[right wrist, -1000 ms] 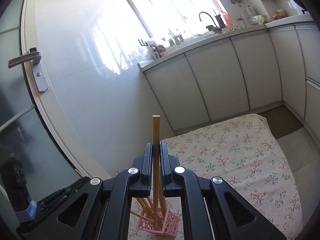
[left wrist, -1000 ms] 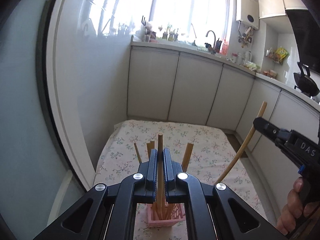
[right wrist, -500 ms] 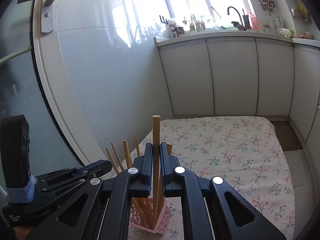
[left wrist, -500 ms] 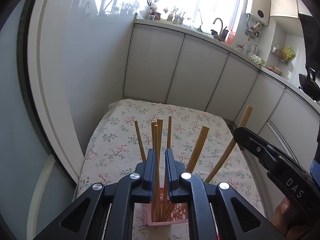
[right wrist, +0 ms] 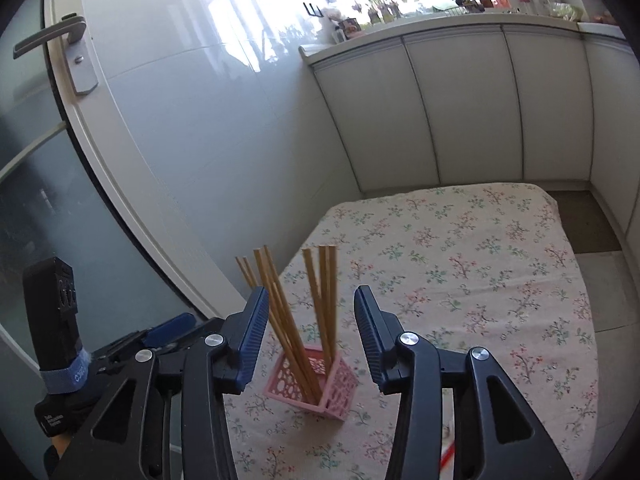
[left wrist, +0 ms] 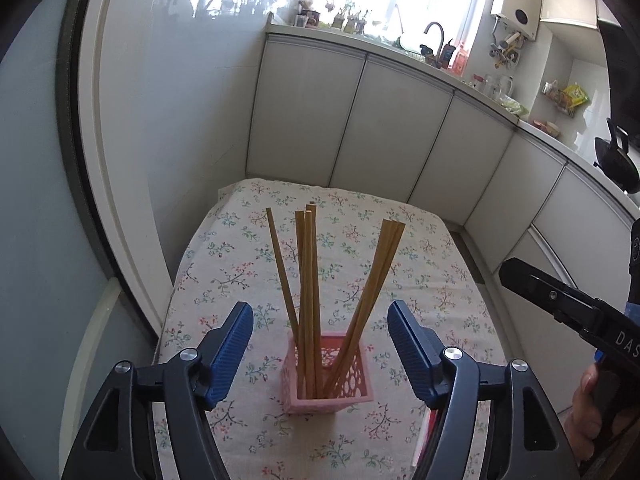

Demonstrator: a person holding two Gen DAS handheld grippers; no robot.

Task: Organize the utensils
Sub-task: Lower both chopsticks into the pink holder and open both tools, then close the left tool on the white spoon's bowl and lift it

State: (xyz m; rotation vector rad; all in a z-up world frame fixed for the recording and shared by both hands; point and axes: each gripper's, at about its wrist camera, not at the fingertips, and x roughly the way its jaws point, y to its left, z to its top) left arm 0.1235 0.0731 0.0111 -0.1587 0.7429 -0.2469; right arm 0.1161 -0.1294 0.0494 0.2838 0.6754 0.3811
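A pink perforated square holder [left wrist: 329, 376] stands on the floral tablecloth [left wrist: 420, 264]. Several wooden chopsticks [left wrist: 306, 280] stand in it, leaning apart. My left gripper [left wrist: 320, 330] is open and empty, above and just in front of the holder. In the right wrist view the holder [right wrist: 316, 378] and chopsticks [right wrist: 286, 316] sit below my right gripper [right wrist: 308, 320], which is open and empty. The right gripper also shows at the right edge of the left wrist view [left wrist: 560, 300]. The left gripper also shows at the lower left of the right wrist view [right wrist: 160, 336].
White cabinet doors [left wrist: 400, 120] run behind and to the right of the table. A door with a metal handle [right wrist: 52, 40] stands at the left. Something red [right wrist: 448, 456] lies at the table's near edge, mostly hidden. A black pan [left wrist: 616, 160] sits on the counter.
Both grippers have opened and let go of their chopsticks, which now stand in the pink holder. Both grippers have pulled back and up from it.
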